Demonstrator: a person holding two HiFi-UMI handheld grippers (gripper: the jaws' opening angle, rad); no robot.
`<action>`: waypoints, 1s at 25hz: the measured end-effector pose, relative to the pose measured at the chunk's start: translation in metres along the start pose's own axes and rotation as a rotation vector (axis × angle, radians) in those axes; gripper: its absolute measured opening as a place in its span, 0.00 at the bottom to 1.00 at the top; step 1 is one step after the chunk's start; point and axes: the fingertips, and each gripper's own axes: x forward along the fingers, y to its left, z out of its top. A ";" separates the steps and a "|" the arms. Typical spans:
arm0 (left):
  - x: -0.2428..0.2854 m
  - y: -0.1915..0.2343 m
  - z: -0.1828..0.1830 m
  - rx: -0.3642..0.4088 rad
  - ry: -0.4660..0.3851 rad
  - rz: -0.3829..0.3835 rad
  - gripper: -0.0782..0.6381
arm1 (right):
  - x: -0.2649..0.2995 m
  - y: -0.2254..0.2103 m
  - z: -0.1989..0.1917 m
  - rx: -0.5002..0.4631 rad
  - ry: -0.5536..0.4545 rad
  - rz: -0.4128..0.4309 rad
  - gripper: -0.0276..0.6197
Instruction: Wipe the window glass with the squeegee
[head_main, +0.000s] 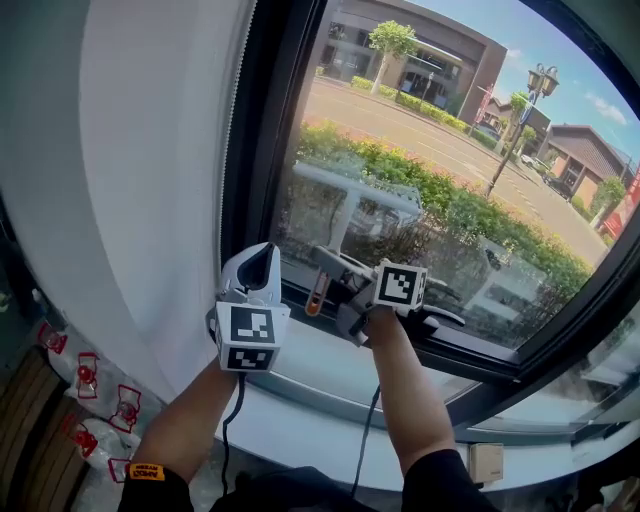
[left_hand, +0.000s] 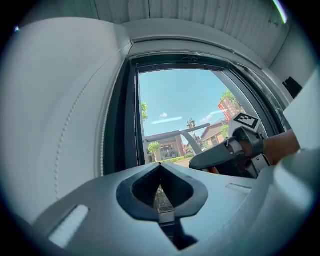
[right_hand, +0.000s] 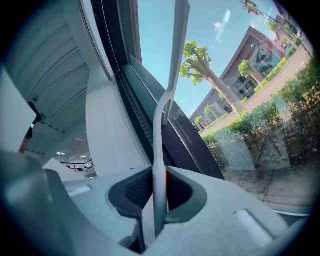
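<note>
pale grey plastic, the squeegee (head_main: 350, 187) sits low on the window glass (head_main: 450, 130). its blade lies across the pane a little above the sill (head_main: 330, 372), and its handle runs down into the right gripper (head_main: 352, 282), whose jaws are clamped on that handle. from where i stand the blade looks pressed to the pane, though i can't swear to full contact along its length. to wipe well, i'd say the blade wants to stay flat with even pressure at both ends. it should be drawn in one straight pass without lifting, and the next pass should overlap the last. the grip is far down the handle, so the head could twist and leave streaks. the left gripper (head_main: 256, 272) hangs just beside the right one over the sill, jaws together on nothing. it would do best to keep out of the blade's path. at the left edge the dark window frame (head_main: 270, 120), the white curtain (head_main: 150, 150) and its bead cord (head_main: 226, 150) crowd the glass. a sideways stroke that way could snag the cord or stop short at the frame.
</note>
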 end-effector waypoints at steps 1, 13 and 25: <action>0.001 -0.001 -0.002 0.000 0.004 0.002 0.13 | -0.001 -0.002 -0.003 0.000 0.006 0.001 0.10; 0.014 -0.030 0.052 0.041 -0.103 0.001 0.13 | -0.036 0.044 0.045 -0.231 0.018 0.024 0.10; 0.037 -0.095 0.184 0.112 -0.311 -0.033 0.13 | -0.113 0.098 0.202 -0.321 -0.141 0.080 0.10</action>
